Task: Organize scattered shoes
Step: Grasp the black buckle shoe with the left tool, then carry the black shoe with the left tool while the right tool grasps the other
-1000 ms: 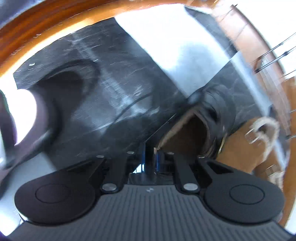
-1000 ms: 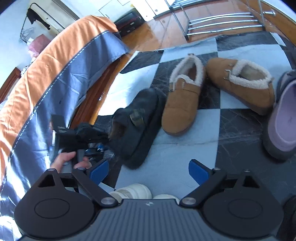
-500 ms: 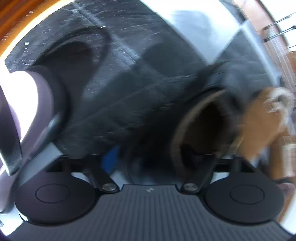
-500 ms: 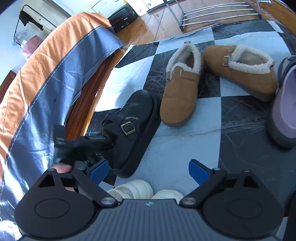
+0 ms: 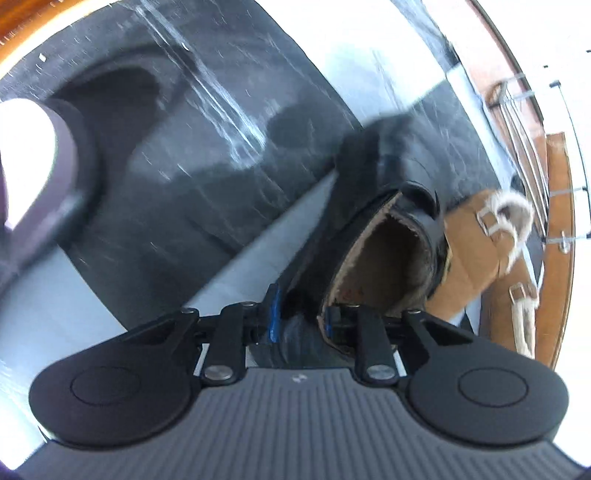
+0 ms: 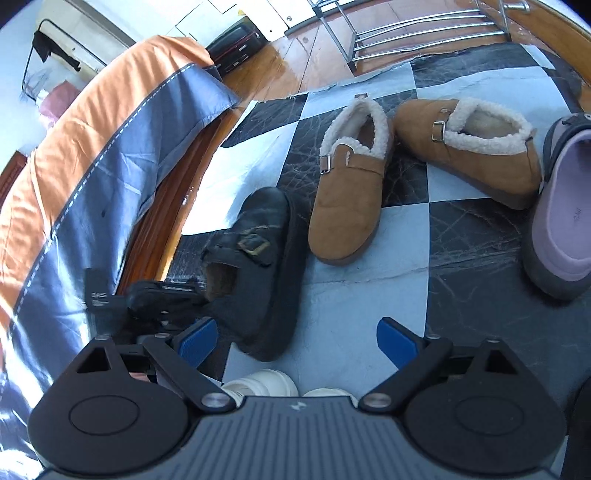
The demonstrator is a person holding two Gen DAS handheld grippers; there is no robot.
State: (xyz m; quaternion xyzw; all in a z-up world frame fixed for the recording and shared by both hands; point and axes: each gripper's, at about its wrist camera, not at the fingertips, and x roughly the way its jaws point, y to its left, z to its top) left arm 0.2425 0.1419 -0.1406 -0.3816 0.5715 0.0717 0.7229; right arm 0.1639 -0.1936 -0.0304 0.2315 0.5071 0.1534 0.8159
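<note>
A black buckled clog [image 6: 258,273] lies on the checkered floor mat, toe pointing away, beside a tan fleece-lined shoe [image 6: 347,199]. My left gripper [image 5: 303,314] is shut on the clog's [image 5: 376,236] heel rim; it also shows in the right wrist view [image 6: 162,295] at the clog's heel. A second tan shoe [image 6: 469,151] lies to the right, turned sideways. A lilac clog [image 6: 561,221] sits at the far right. My right gripper [image 6: 295,336] is open and empty, above the floor in front of the black clog.
An orange and grey-blue bed cover [image 6: 88,177] hangs on the left. A metal shoe rack [image 6: 413,29] stands on the wooden floor at the back. White shoe toes [image 6: 262,384] lie just under my right gripper. A black suitcase [image 6: 236,40] stands at the back.
The left gripper has set the black clog down flat and straighter beside the tan shoe, still gripping its heel. The right gripper stayed open and shifted slightly.
</note>
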